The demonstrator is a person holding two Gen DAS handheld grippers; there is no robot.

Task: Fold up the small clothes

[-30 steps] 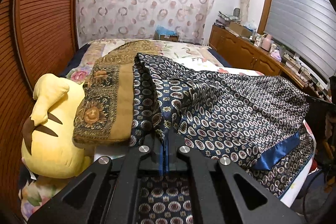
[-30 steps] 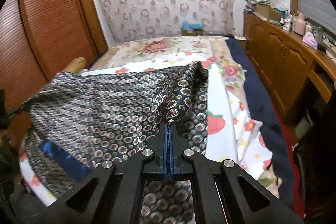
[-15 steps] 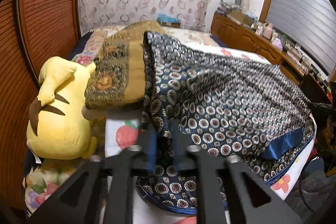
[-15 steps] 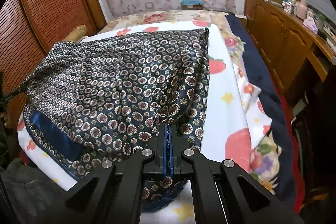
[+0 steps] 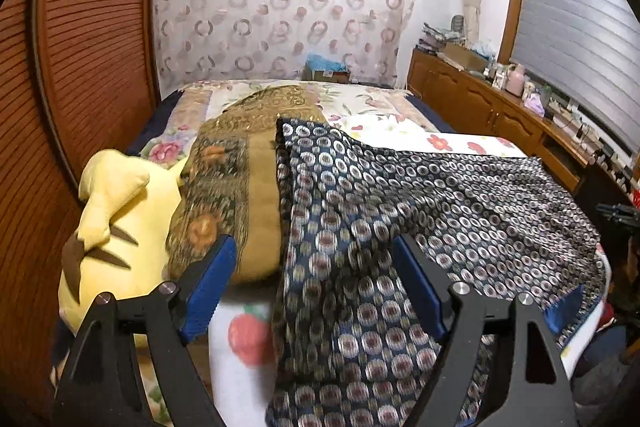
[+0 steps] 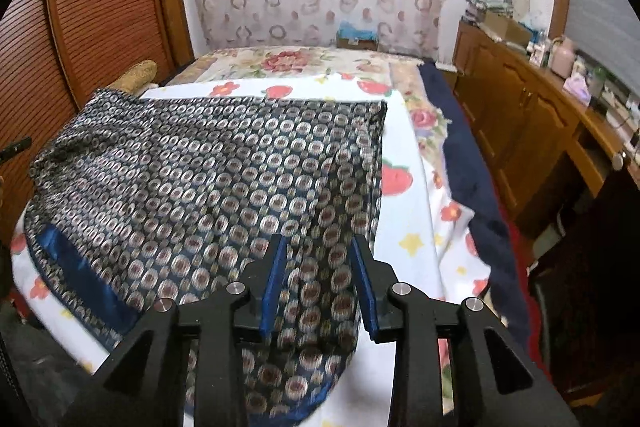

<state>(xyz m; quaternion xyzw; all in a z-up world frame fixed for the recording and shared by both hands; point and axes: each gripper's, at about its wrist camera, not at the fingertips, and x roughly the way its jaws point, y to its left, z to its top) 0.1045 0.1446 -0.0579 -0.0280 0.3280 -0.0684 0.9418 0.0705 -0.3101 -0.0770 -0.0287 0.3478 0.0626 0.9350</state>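
Patterned garment [image 5: 420,211] [image 6: 208,179] is lying on the bed, navy with ring print, folded over on itself with a plain blue lining strip [image 6: 76,275] showing at the near left edge in my right wrist view. It sits on the white fruit-print sheet [image 6: 408,227] and covers most of the near half of the bed. In the left wrist view its far left corner touches the gold patterned cushion [image 5: 236,187].

My left gripper [image 5: 316,287] has jaws spread wide, nothing held. The cloth lies under and between the blue pads [image 5: 208,283], not pinched. My right gripper [image 6: 318,279] is parted too, narrower gap than the left, nothing gripped; the right edge of the garment runs under the gap between its pads [image 6: 274,283].

Yellow plush toy [image 5: 116,227] is against the cushion on the left side of the bed, next to the slatted wooden wardrobe [image 5: 80,67]. Floral bedspread [image 6: 288,63] shows beyond the sheet, dark blue blanket [image 6: 472,187] along the right edge. Ring-print curtain [image 5: 280,7] behind the headboard end. Wooden cabinets [image 6: 528,123] run along the right wall with clutter on top, too small to identify. Both views are slightly motion-blurred near the fingers.
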